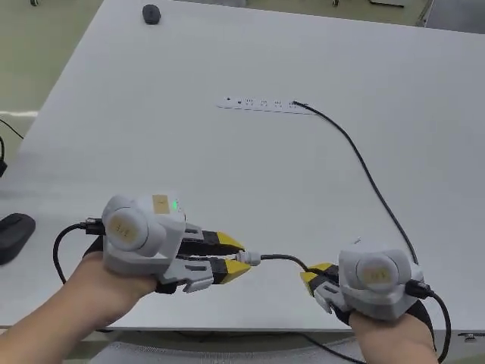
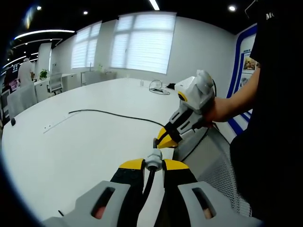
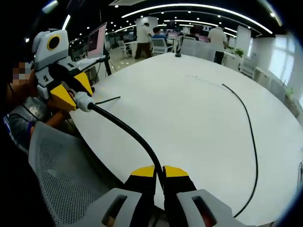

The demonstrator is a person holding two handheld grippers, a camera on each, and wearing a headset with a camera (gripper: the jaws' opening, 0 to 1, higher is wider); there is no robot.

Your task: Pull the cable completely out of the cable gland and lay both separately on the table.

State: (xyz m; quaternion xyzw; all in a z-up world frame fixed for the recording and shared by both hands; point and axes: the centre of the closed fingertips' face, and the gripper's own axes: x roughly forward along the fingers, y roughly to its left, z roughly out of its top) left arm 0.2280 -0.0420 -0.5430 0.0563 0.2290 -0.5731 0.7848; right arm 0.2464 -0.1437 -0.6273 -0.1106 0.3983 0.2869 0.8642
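Observation:
My left gripper (image 1: 241, 258) (image 2: 153, 163) is shut on a small grey-white cable gland (image 1: 250, 259) (image 2: 153, 160) (image 3: 81, 100), held just above the near edge of the white table (image 1: 227, 167). A short black cable (image 1: 284, 259) (image 3: 128, 130) runs out of the gland toward the right. My right gripper (image 1: 311, 275) (image 3: 158, 171) is shut on that cable a short way from the gland. The cable passes through the gland, and its tail (image 3: 106, 100) sticks out behind the left jaws.
A white power strip (image 1: 265, 105) lies mid-table, with a long black cord (image 1: 364, 171) (image 3: 251, 142) curving to the near right edge. A dark round object (image 1: 151, 13) sits at the far edge. A black object (image 1: 14, 235) lies at the left edge. People stand far off.

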